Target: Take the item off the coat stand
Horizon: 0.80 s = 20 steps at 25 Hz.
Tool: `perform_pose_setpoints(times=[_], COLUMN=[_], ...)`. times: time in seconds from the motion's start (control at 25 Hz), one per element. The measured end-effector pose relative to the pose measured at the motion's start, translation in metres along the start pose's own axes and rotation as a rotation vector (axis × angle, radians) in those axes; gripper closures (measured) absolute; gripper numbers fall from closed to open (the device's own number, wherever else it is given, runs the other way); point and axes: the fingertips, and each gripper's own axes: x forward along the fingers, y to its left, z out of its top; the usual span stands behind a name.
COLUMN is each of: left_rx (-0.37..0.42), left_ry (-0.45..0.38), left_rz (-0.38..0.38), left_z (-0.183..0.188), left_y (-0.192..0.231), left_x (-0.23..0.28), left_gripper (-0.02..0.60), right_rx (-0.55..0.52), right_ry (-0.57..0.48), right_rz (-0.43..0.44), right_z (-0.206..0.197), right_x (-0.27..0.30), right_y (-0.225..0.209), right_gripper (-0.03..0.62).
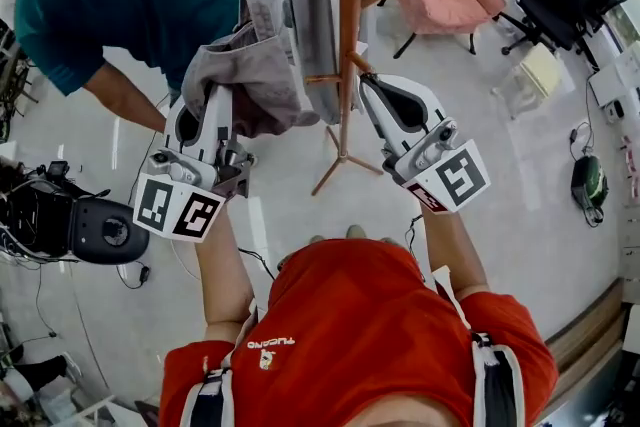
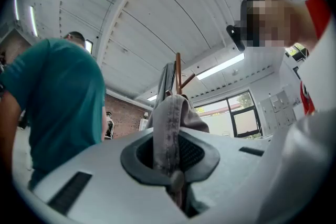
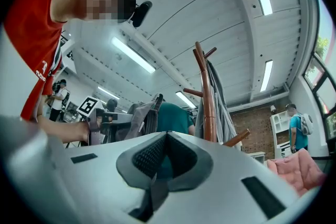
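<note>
Grey garment tight between the left gripper's jaws

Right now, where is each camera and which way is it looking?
Head view: on the person's head, looking down; shows red shirt, forearms, left gripper, right gripper.
Left gripper view: on the left gripper, looking up along shut jaws pinching the grey garment; red sleeve at right.
Right gripper view: on the right gripper, looking up along empty shut jaws; red shirt at left.
Shared: all show the coat stand.
</note>
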Motion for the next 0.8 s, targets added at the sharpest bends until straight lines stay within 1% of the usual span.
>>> perform_pose_setpoints(times=[0.12, 0.28, 0.44, 0.64, 0.8], left_rx=[0.007, -0.001, -0.010, -0.017, -0.020], left_ry=[0.005, 0.009, 0.007, 0.015, 0.015], left_rz=[-0.004, -0.017, -0.022, -0.031, -0.032], left_z=[-0.001, -0.003, -0.011, -0.014, -0.015], left_y=[-0.008, -0.002, -0.011, 0.004, 0.002], left_x=[0.005, 0.019, 0.015, 0.025, 0.023], left_gripper=[0.557, 0.557, 0.557, 0.557, 0.557], right_rx=[0.005, 0.009, 0.009, 0.011, 0.010], right_ry=[0.004, 0.007, 0.005, 0.012, 0.013], right_rz=[0.001, -0.010, -0.015, -0.031, -0.036], right_z=[0.001, -0.001, -0.003, -0.010, -0.009], right_x=[-0.004, 0.005, -0.006, 0.006, 0.002], right_y=[-0.004, -0.017, -0.016, -0.024, -0.025], right_gripper=[0.571, 0.571, 0.571, 0.571, 0.571])
